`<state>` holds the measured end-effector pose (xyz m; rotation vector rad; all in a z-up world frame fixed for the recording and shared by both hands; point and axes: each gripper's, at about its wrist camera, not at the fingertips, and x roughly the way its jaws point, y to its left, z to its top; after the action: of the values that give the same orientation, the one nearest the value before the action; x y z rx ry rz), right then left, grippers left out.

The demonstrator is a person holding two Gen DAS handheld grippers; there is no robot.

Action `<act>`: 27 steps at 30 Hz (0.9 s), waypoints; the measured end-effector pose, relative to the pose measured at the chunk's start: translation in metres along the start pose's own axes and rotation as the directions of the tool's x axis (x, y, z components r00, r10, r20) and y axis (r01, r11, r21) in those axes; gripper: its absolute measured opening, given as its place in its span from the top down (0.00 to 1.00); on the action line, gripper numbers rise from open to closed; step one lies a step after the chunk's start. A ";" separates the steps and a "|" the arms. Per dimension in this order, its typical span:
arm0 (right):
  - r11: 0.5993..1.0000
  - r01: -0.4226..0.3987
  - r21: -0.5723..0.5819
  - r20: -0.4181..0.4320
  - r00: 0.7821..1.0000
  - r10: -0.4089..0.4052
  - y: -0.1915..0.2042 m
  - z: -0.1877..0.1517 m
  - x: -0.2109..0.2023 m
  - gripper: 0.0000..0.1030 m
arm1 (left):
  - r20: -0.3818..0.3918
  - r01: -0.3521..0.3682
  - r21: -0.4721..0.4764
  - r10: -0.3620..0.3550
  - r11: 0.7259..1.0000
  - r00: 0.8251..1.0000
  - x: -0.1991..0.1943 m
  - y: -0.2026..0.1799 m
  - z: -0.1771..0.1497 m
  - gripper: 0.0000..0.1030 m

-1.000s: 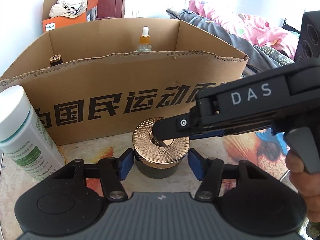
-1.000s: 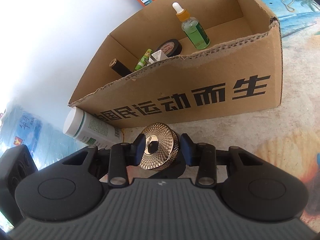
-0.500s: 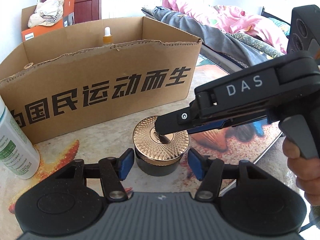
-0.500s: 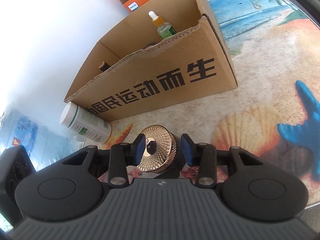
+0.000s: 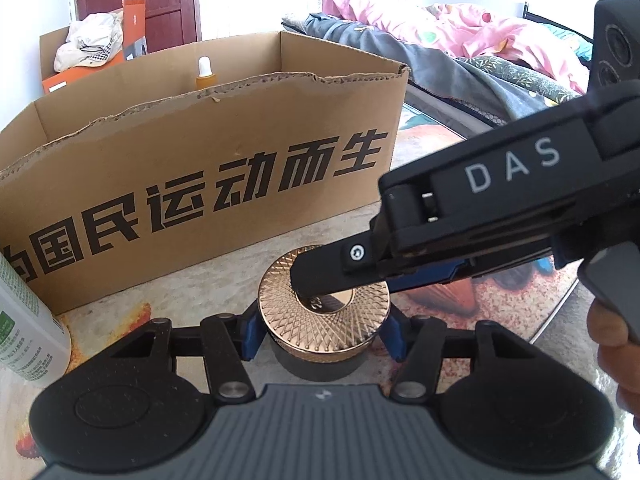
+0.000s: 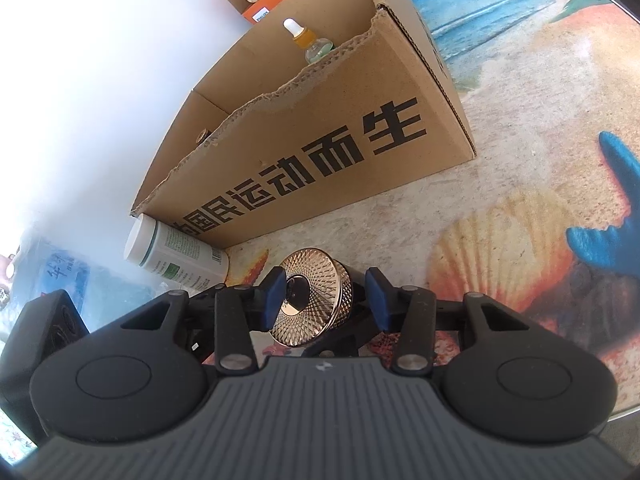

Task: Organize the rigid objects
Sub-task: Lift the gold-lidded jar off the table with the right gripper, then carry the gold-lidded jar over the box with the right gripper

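A squat dark jar with a ribbed gold lid point(image 5: 324, 312) sits in front of the cardboard box point(image 5: 200, 140). My left gripper point(image 5: 322, 334) is closing on it, and its blue pads touch the lid's two sides. From the right, the right gripper's upper finger point(image 5: 332, 264) lies across the top of the lid. In the right wrist view the jar point(image 6: 316, 304) lies between the opening jaws of my right gripper point(image 6: 326, 300). One pad point(image 6: 274, 300) is at the lid's centre. The other pad point(image 6: 378, 300) stands clear of the jar.
The open box point(image 6: 320, 120) holds a dropper bottle point(image 6: 308, 40) and other small items. A white bottle point(image 6: 176, 252) stands at the box's left corner. The beach-print table's edge point(image 5: 560, 304) runs close on the right. A bed with pink bedding point(image 5: 440, 40) lies beyond.
Both grippers and the jar have drawn back from the box. The right jaws have widened off the jar. The left pads have come in around the lid.
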<state>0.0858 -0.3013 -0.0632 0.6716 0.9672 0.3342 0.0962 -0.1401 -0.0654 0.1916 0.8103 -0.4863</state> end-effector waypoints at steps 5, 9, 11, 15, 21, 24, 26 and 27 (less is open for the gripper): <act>1.000 -0.012 0.010 0.004 1.000 0.012 -0.002 -0.001 0.000 0.57 | 0.009 -0.015 0.009 0.015 1.000 1.000 0.000 -0.002 -0.002 0.45; 1.000 0.002 0.001 0.005 1.000 -0.002 0.002 -0.002 0.000 0.57 | 0.009 -0.015 0.003 0.015 1.000 1.000 -0.004 -0.004 -0.005 0.45; 1.000 0.006 0.003 0.004 1.000 -0.006 0.003 -0.003 0.000 0.57 | 0.008 -0.012 0.001 0.012 1.000 1.000 -0.006 -0.003 -0.006 0.45; 1.000 0.009 -0.003 0.007 1.000 -0.009 0.007 -0.004 -0.002 0.57 | 0.016 -0.011 0.002 0.011 1.000 1.000 -0.011 -0.003 -0.006 0.45; 1.000 0.004 -0.028 0.023 1.000 -0.004 0.019 -0.005 -0.012 0.57 | 0.042 -0.023 0.009 0.023 1.000 0.999 -0.028 -0.003 -0.002 0.45; 0.999 -0.004 -0.052 0.039 0.999 0.006 0.030 -0.004 -0.022 0.56 | 0.065 -0.034 0.014 0.033 0.999 0.997 -0.041 -0.003 0.004 0.45; 0.997 -0.012 -0.073 0.053 0.998 0.016 0.039 -0.002 -0.029 0.56 | 0.088 -0.043 0.013 0.042 0.999 0.995 -0.053 -0.002 0.011 0.45; 0.996 -0.016 -0.087 0.061 0.998 0.021 0.045 0.000 -0.032 0.56 | 0.104 -0.050 0.016 0.048 0.999 0.993 -0.059 -0.001 0.015 0.45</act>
<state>0.0694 -0.2852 -0.0130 0.6085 0.8834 0.3678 0.0703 -0.1261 -0.0122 0.2013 0.6981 -0.4537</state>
